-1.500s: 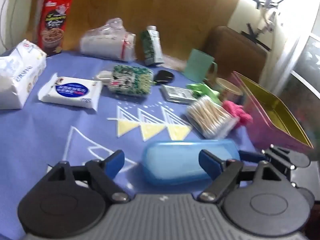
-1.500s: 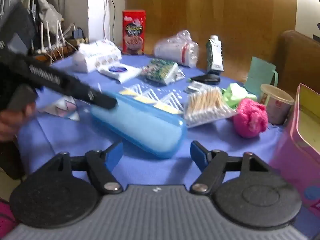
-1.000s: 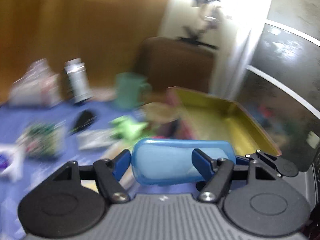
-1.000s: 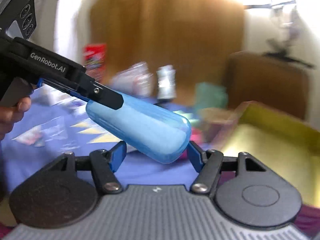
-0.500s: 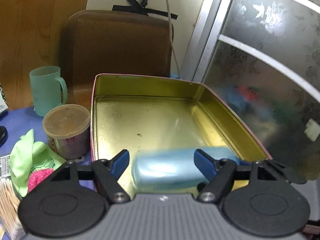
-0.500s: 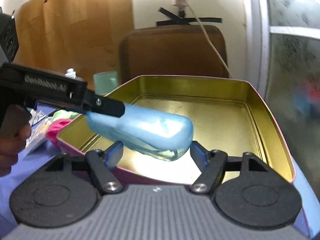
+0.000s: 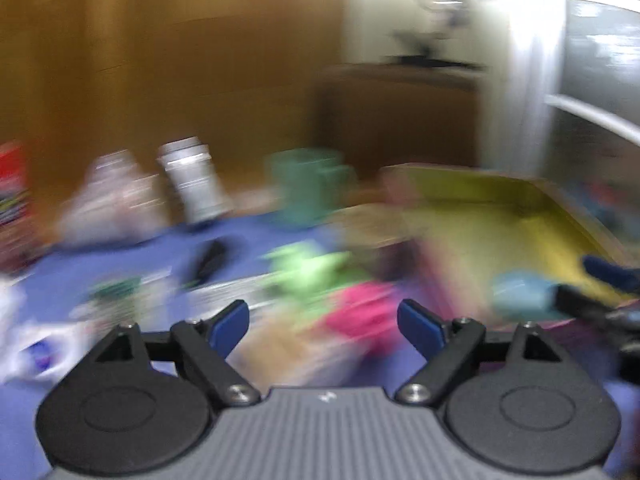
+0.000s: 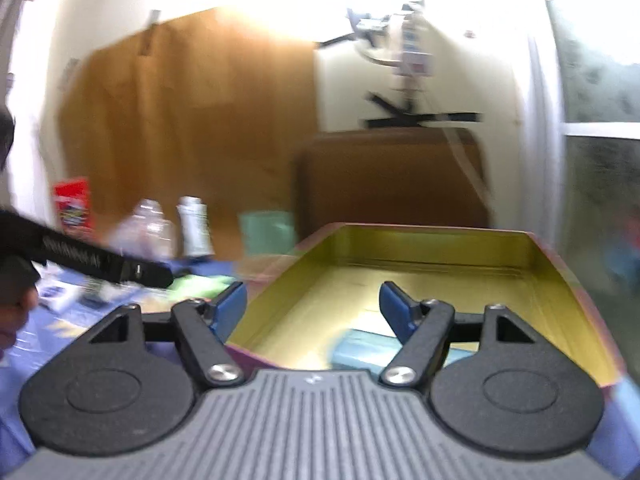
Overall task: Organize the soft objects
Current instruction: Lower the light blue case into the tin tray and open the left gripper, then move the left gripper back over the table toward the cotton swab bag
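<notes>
The soft blue pouch [image 8: 360, 350] lies on the floor of the gold-lined tin [image 8: 420, 248], near its front wall and partly behind my right finger. My right gripper [image 8: 312, 300] hovers over the tin's near edge; its jaws are closing slightly with nothing between them. My left gripper [image 7: 326, 320] is empty, its jaws opening, and it faces the cluttered blue table. In the blurred left wrist view the pouch [image 7: 516, 292] shows in the tin [image 7: 500, 216], with the right gripper [image 7: 600, 280] beside it. A pink fluffy ball [image 7: 360, 312] and a green cloth [image 7: 308, 268] lie ahead.
A mint mug [image 8: 266, 228], a carton [image 8: 194, 224], a clear bag [image 8: 146, 228] and a red box [image 8: 72, 204] stand along the table's back. A brown chair back [image 8: 392, 176] rises behind the tin. A hand [image 8: 16, 304] holds the left gripper [image 8: 108, 266].
Both grippers let the blue pouch go and it now lies in the tin. The left gripper swung left, back toward the table. The right gripper tilted up and shifted sideways.
</notes>
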Motion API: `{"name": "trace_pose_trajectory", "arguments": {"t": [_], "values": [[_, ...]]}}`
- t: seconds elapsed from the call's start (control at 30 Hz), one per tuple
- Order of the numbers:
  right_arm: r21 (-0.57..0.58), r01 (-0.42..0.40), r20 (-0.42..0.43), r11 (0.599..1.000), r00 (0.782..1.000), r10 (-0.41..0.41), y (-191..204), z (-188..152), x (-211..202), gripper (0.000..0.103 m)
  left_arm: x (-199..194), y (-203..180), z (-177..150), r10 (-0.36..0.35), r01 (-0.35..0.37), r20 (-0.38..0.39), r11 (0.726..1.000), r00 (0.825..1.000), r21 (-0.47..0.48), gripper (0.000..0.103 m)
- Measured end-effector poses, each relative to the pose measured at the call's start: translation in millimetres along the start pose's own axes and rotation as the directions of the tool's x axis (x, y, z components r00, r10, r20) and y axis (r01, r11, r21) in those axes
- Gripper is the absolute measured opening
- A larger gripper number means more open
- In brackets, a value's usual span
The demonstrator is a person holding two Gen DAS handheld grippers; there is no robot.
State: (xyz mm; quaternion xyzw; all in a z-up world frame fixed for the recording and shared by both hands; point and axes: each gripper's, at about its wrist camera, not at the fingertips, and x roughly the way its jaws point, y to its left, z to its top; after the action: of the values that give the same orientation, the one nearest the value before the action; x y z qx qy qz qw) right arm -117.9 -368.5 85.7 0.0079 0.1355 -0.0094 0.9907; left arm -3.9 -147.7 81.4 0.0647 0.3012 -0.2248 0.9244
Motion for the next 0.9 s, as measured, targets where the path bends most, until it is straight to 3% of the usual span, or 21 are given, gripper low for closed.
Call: {"name": "trace_pose_trajectory", "arguments": {"t": [0.07, 0.17, 0.3, 0.43, 0.63, 0.8, 0.9], "values": [[0.014, -0.078, -0.031, 0.997, 0.996, 0.078, 23, -1, 12, 0.075, 1, 37, -16, 0.122, -0.124, -0.044, 0.991, 0.992, -0.046, 0.084], [0.004, -0.168, -0.112, 0.986, 0.979, 0.168, 59, -3, 39, 0.072, 6, 86, -37, 0.253, -0.266, -0.126, 0.958, 0.959, -0.106, 0.082], [-0.030, -0.247, -0.196, 0.968, 0.951, 0.237, 105, -7, 77, 0.069, 8, 137, -55, 0.338, -0.370, -0.192, 0.914, 0.921, -0.167, 0.082], [-0.028, -0.251, -0.237, 0.968, 0.942, 0.237, 134, -17, 98, 0.069, 9, 160, -64, 0.380, -0.421, -0.220, 0.888, 0.898, -0.185, 0.082], [-0.048, -0.183, -0.242, 0.982, 0.956, 0.166, 132, -27, 108, 0.069, 9, 165, -75, 0.429, -0.470, -0.236, 0.868, 0.872, -0.157, 0.084], [-0.061, -0.105, -0.258, 0.993, 0.962, 0.086, 133, -34, 115, 0.071, 7, 167, -74, 0.437, -0.477, -0.235, 0.866, 0.868, -0.150, 0.084], [-0.062, -0.091, -0.304, 0.994, 0.950, 0.067, 134, -40, 127, 0.073, 10, 169, -72, 0.432, -0.472, -0.237, 0.868, 0.870, -0.151, 0.083]]}}
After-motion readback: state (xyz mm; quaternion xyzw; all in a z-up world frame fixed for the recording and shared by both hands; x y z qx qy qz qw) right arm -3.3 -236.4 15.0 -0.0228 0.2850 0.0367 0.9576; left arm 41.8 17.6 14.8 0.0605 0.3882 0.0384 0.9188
